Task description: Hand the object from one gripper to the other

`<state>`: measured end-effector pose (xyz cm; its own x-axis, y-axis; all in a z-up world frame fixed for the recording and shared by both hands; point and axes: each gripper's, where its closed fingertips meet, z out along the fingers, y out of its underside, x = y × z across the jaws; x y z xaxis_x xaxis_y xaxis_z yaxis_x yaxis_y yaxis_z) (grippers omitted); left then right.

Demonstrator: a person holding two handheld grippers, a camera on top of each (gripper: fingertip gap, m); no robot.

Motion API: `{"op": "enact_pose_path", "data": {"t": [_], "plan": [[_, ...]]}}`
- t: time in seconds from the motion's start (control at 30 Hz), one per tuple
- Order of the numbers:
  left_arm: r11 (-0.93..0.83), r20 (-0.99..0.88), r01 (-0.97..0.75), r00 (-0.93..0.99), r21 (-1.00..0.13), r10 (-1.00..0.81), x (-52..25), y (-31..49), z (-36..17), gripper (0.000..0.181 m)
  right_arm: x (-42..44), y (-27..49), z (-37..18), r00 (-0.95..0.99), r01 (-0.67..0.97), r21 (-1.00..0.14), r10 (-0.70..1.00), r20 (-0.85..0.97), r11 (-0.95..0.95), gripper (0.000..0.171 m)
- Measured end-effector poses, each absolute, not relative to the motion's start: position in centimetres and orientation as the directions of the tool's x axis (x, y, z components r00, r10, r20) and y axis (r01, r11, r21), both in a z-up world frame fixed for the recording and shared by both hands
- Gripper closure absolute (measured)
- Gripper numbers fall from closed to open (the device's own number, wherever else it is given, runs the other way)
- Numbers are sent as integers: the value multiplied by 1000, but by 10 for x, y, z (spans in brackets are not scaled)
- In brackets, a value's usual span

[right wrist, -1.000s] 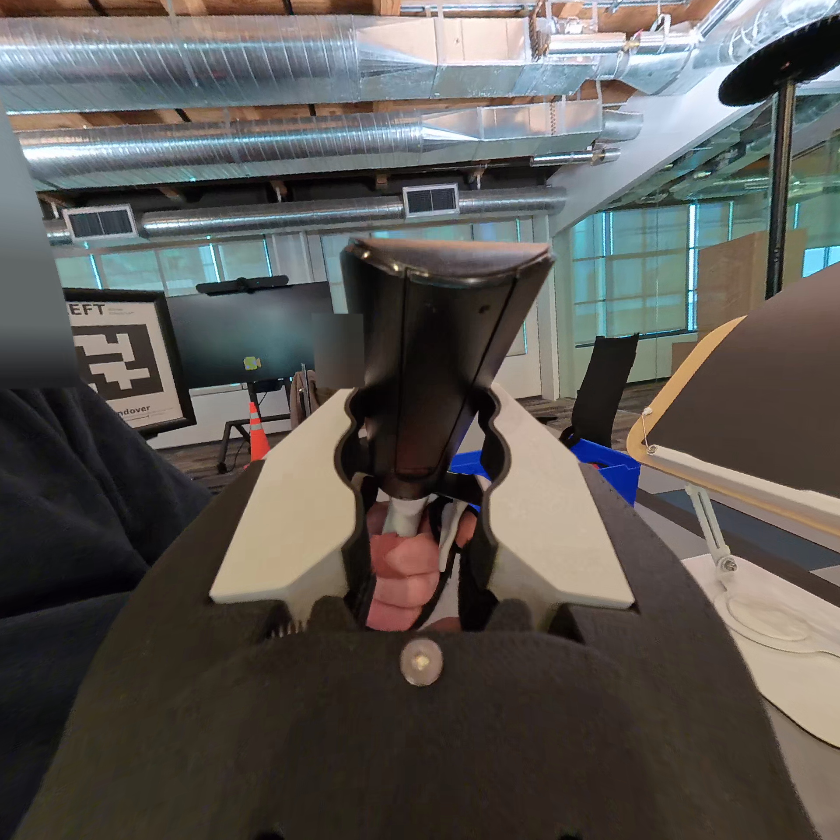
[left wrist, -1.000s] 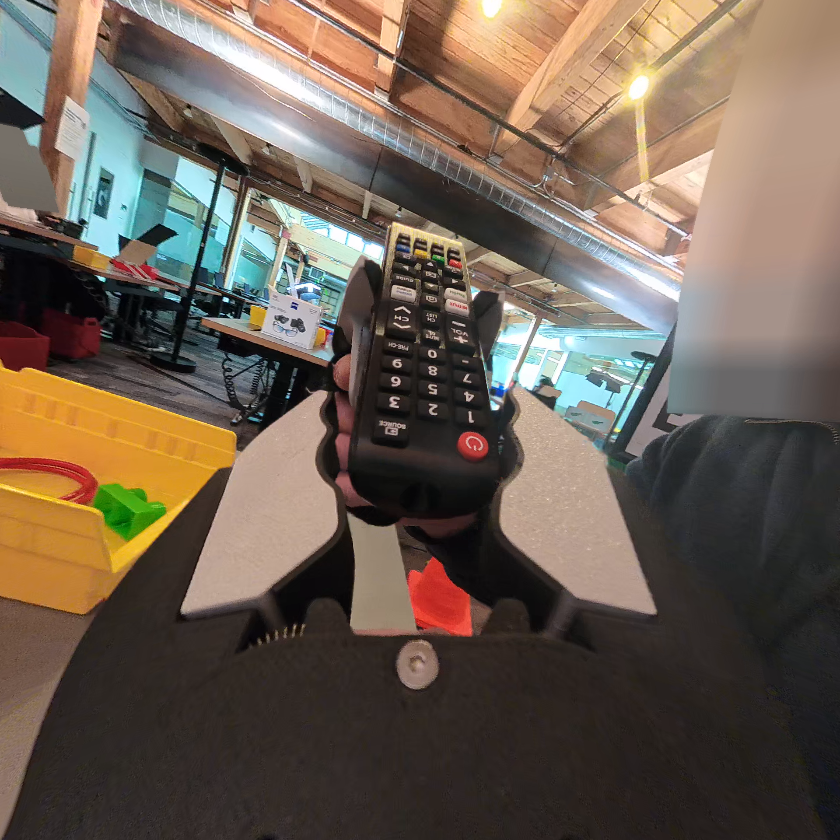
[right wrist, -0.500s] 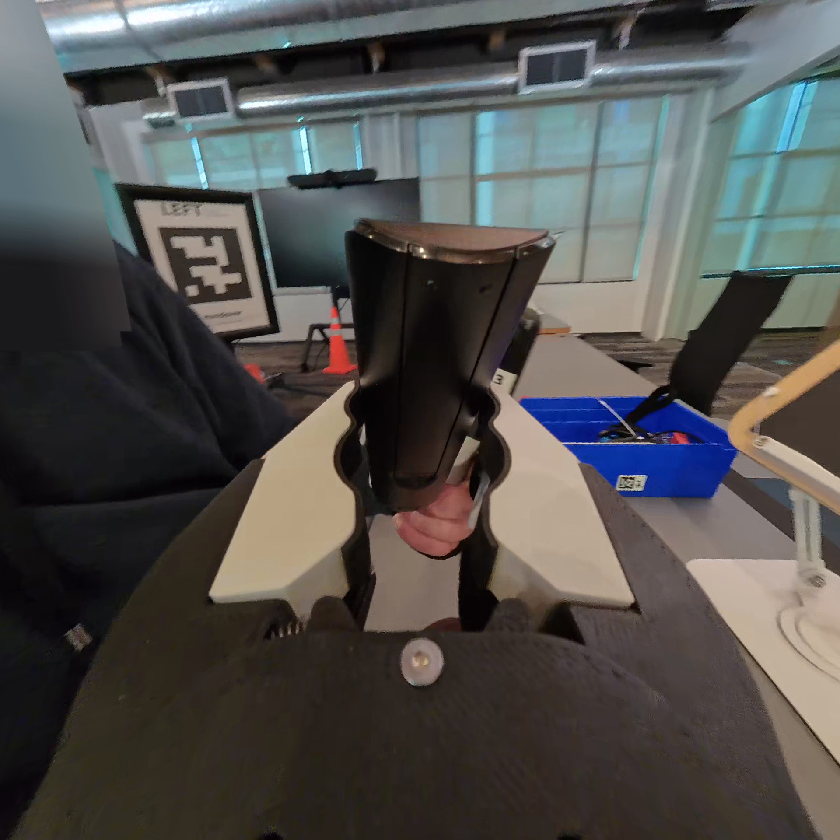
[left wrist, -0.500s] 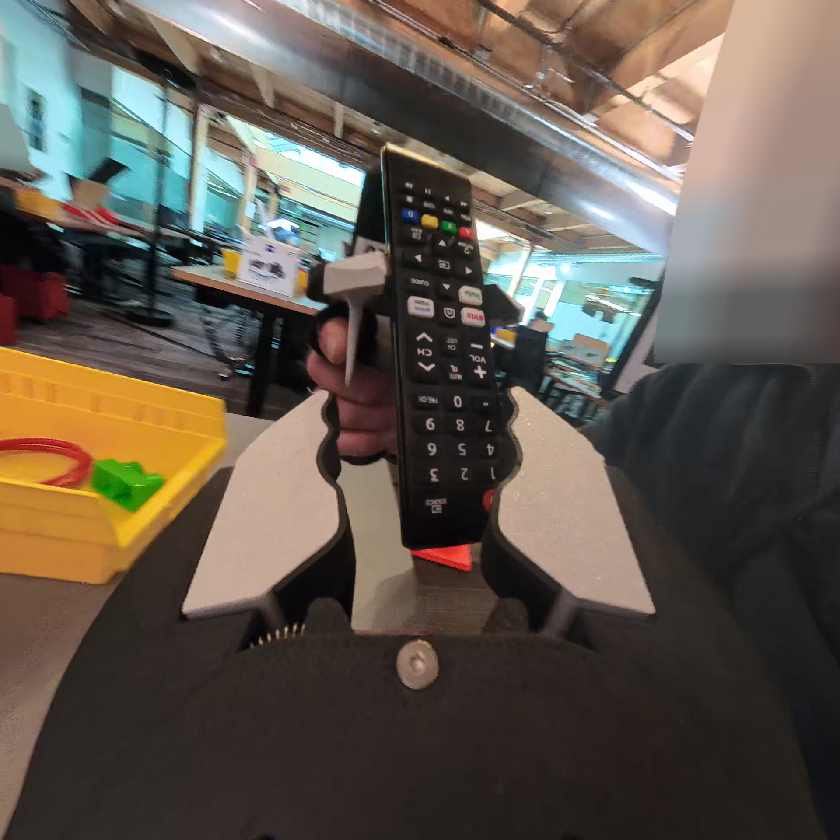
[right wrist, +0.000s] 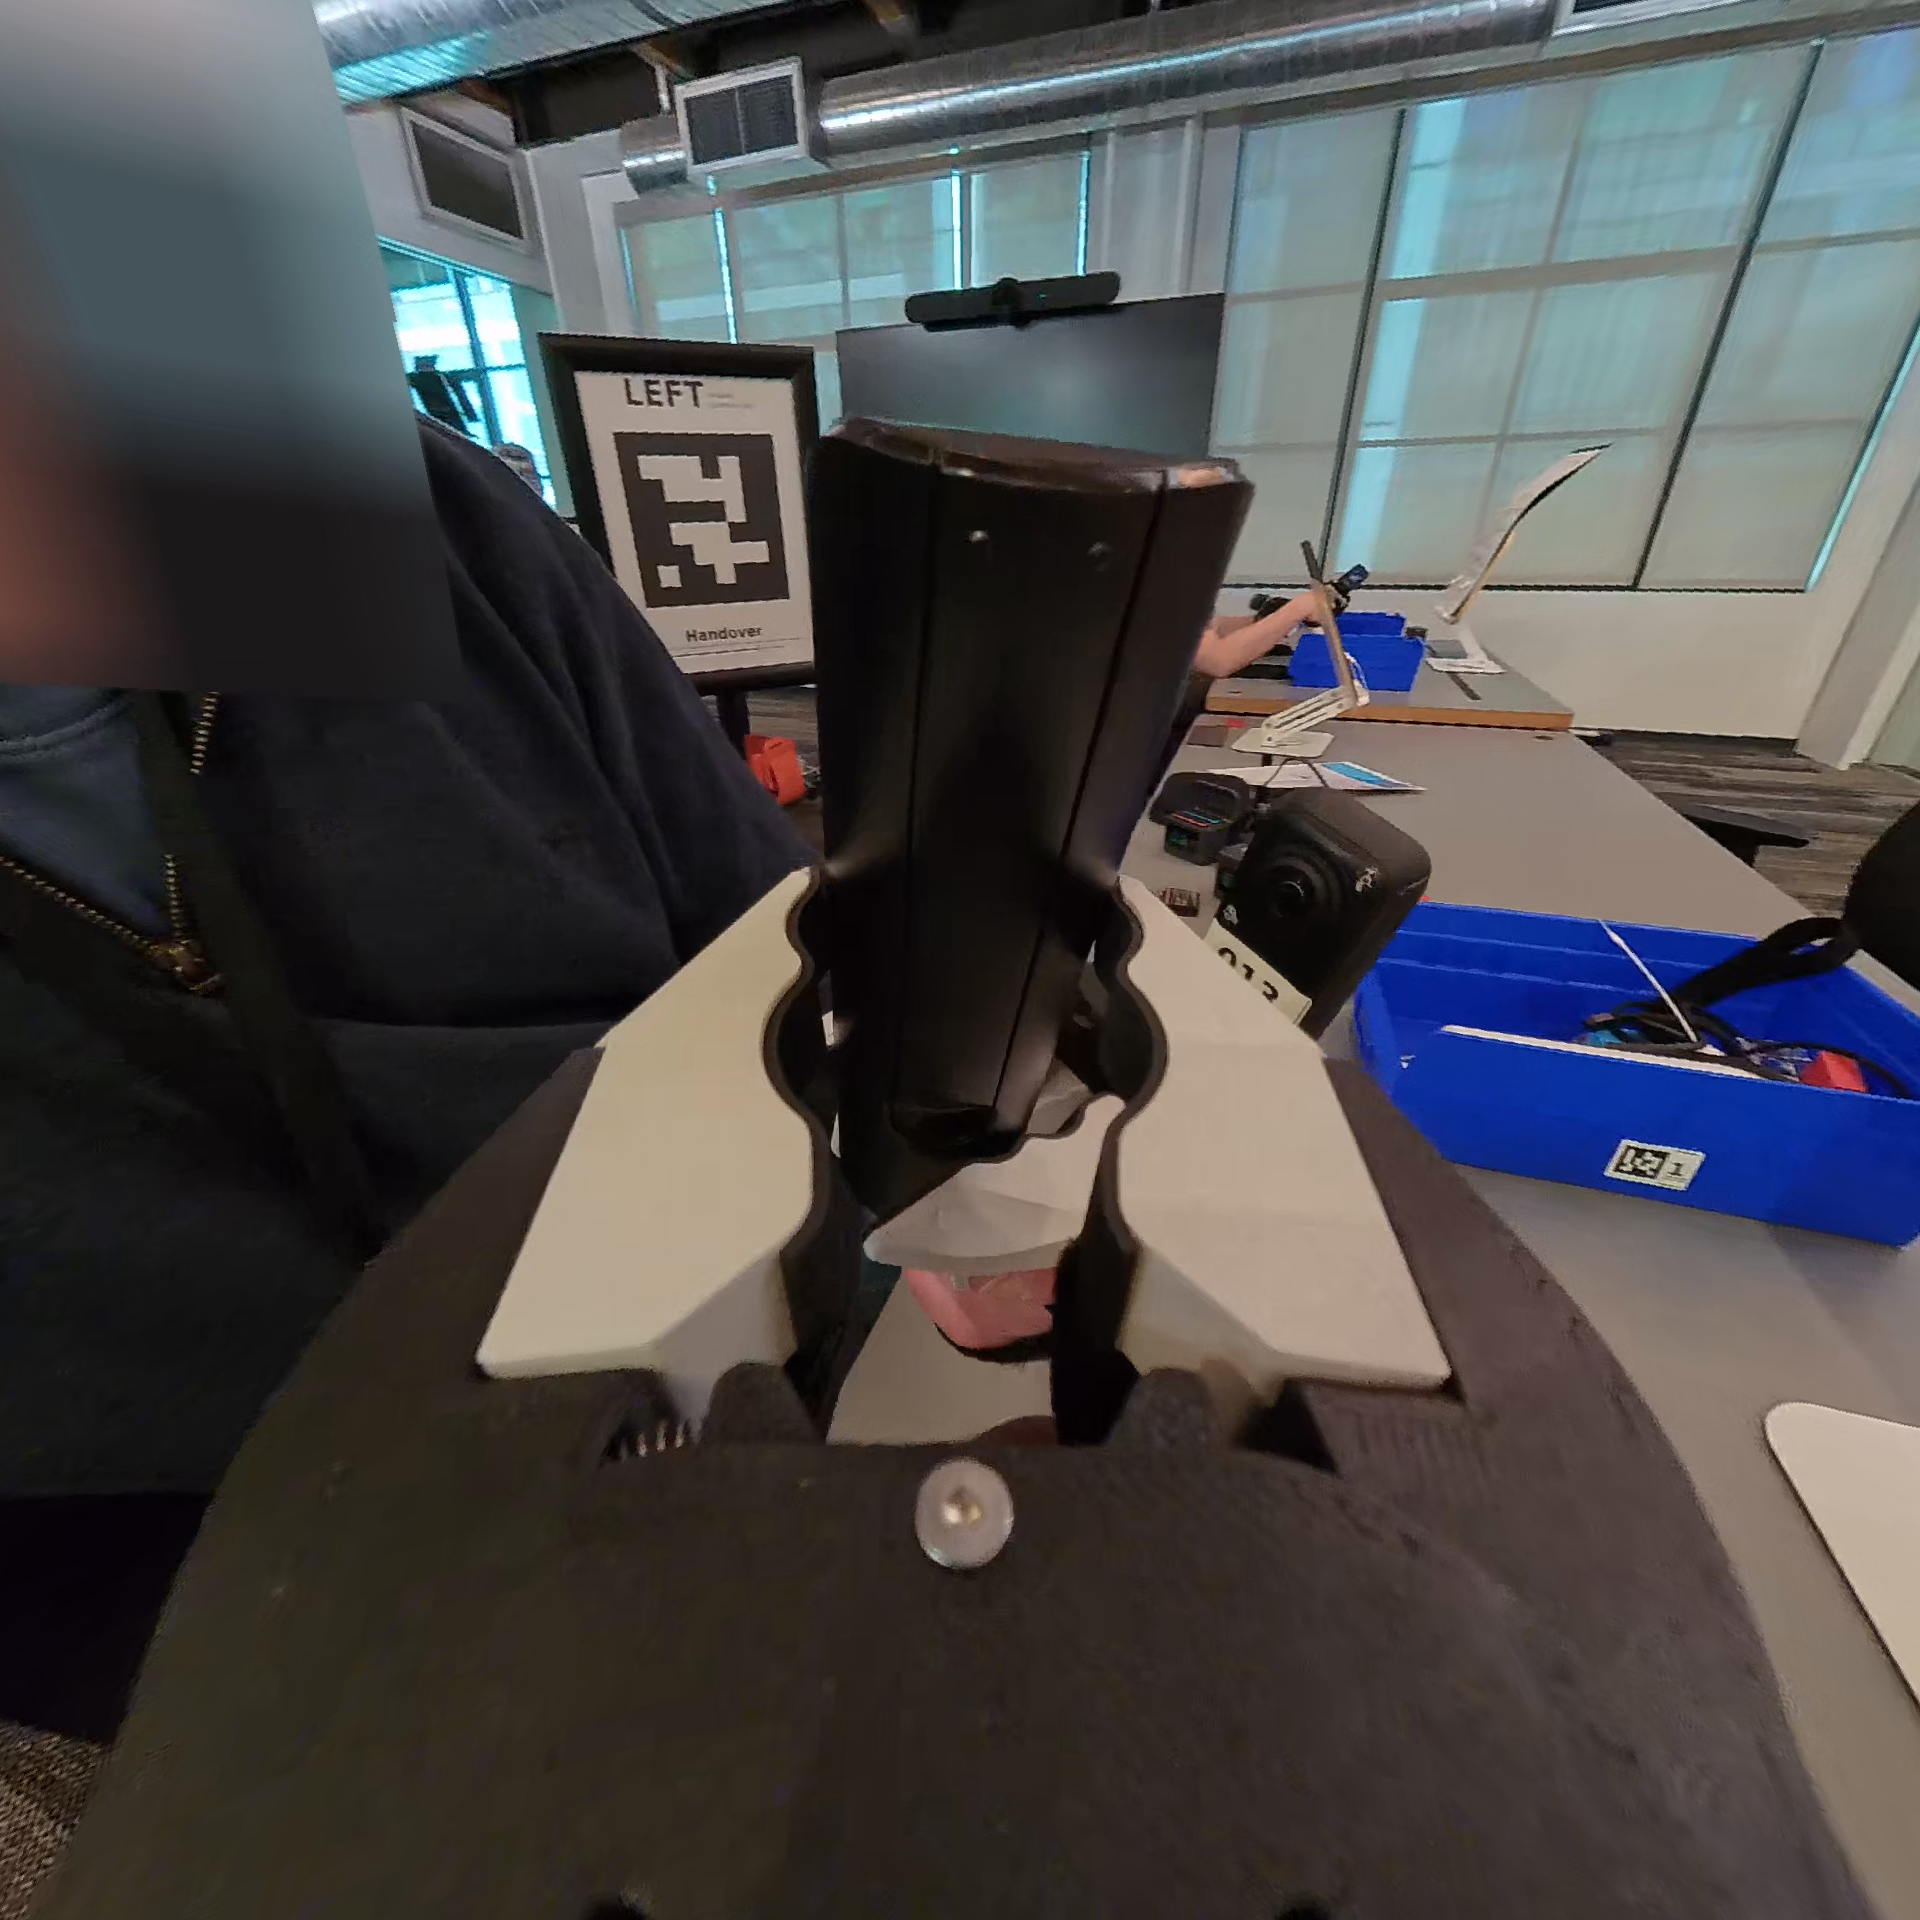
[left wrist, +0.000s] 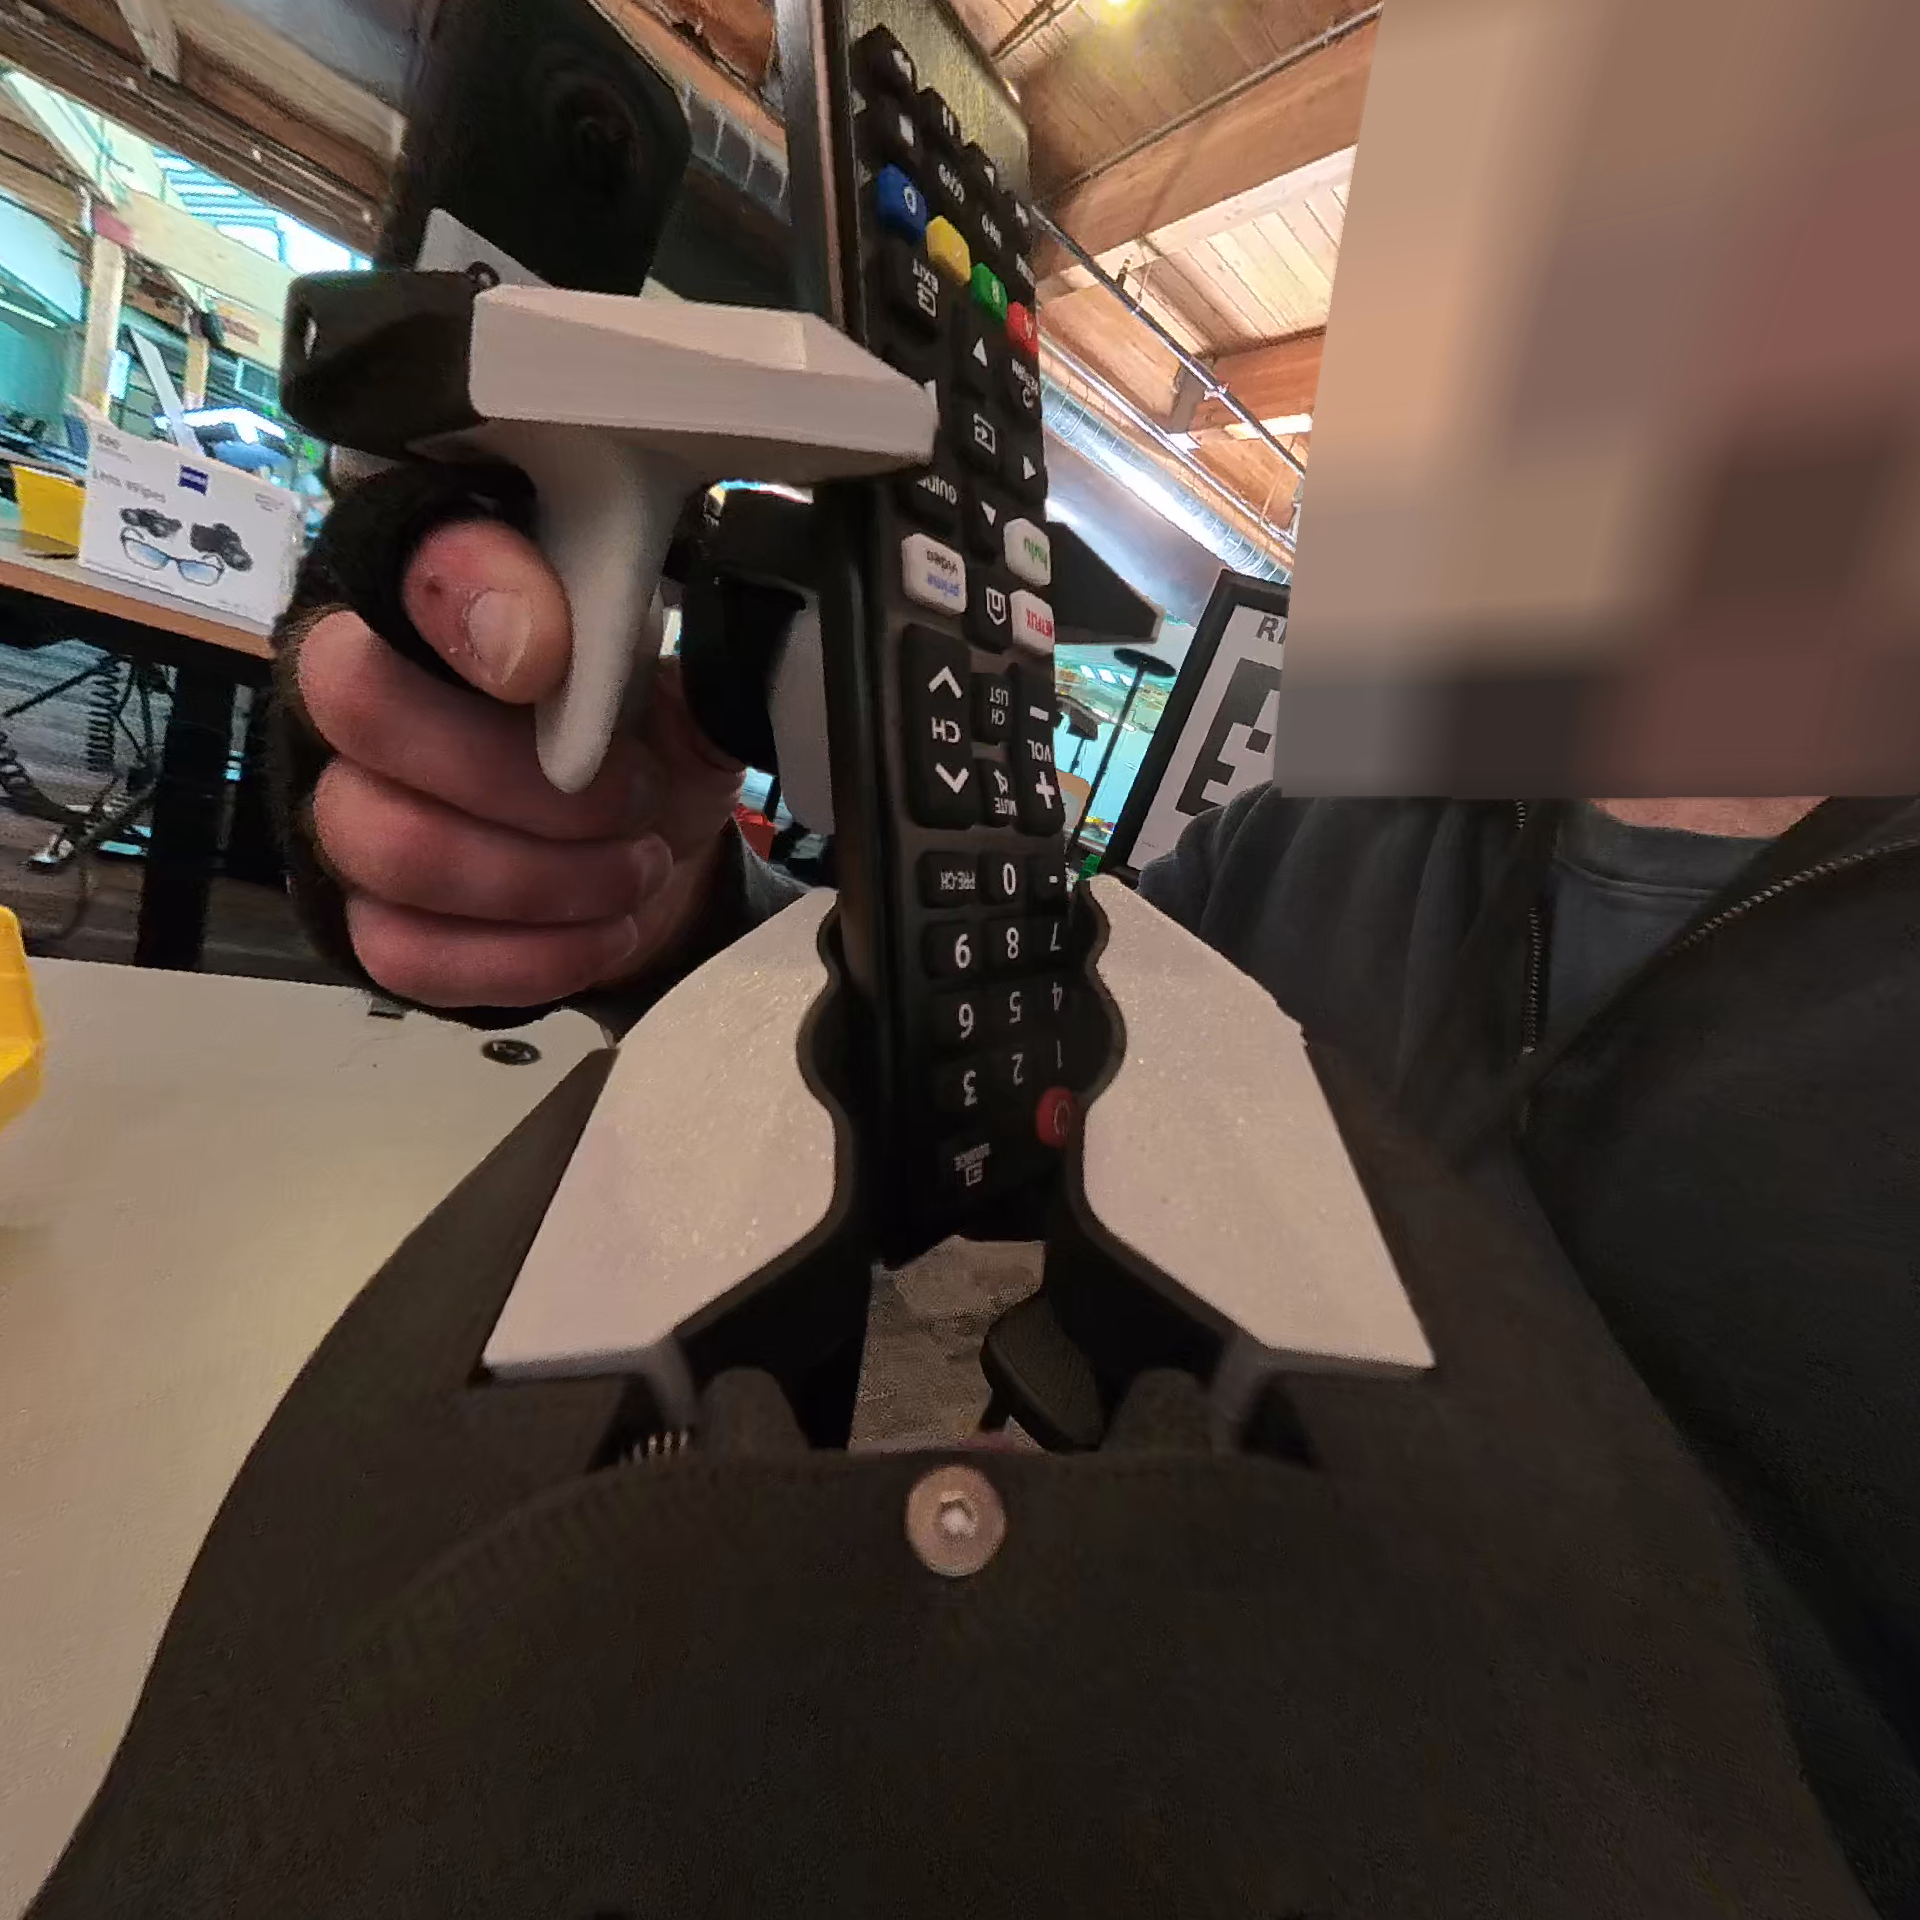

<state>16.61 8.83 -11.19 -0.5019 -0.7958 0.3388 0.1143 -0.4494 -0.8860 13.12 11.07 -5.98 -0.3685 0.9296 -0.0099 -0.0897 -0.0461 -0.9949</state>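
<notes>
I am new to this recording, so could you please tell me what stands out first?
A long black button-covered remote control stands upright between the left gripper fingers. The right gripper clamps its plain back, and a blue plastic bin sits on the grey table at right.

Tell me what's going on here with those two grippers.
A person holds a two-finger gripper in each hand, mid-handover. The long black plastic TV remote with coloured buttons is gripped by both at once: the right gripper is shut on its upper part, and the left gripper is closed on its lower end, by the number keys. Neither has let go.
</notes>
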Motion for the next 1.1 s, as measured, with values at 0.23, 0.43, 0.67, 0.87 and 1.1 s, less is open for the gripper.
{"op": "enact_pose_path", "data": {"t": [0.23,0.43,0.67,0.87,1.1], "plan": [[-443,313,124,-543,-888,-779,172,78,-112,144,131,102,-59,-443,-75,-995,896,-23,-62,122],[-411,289,167,-482,-896,-827,170,85,-110,146,132,112,-52,-356,-123,-990,934,-27,-75,116],[-291,237,207,-251,-934,-939,173,110,-113,147,136,136,-56,-41,-117,-992,998,-40,-45,112],[-116,119,173,7,-978,-993,180,129,-122,149,140,146,-62,89,-148,-987,993,-76,-63,144],[-176,161,172,-99,-969,-982,178,120,-118,152,138,123,-58,-64,-56,-998,997,38,35,149]]}}
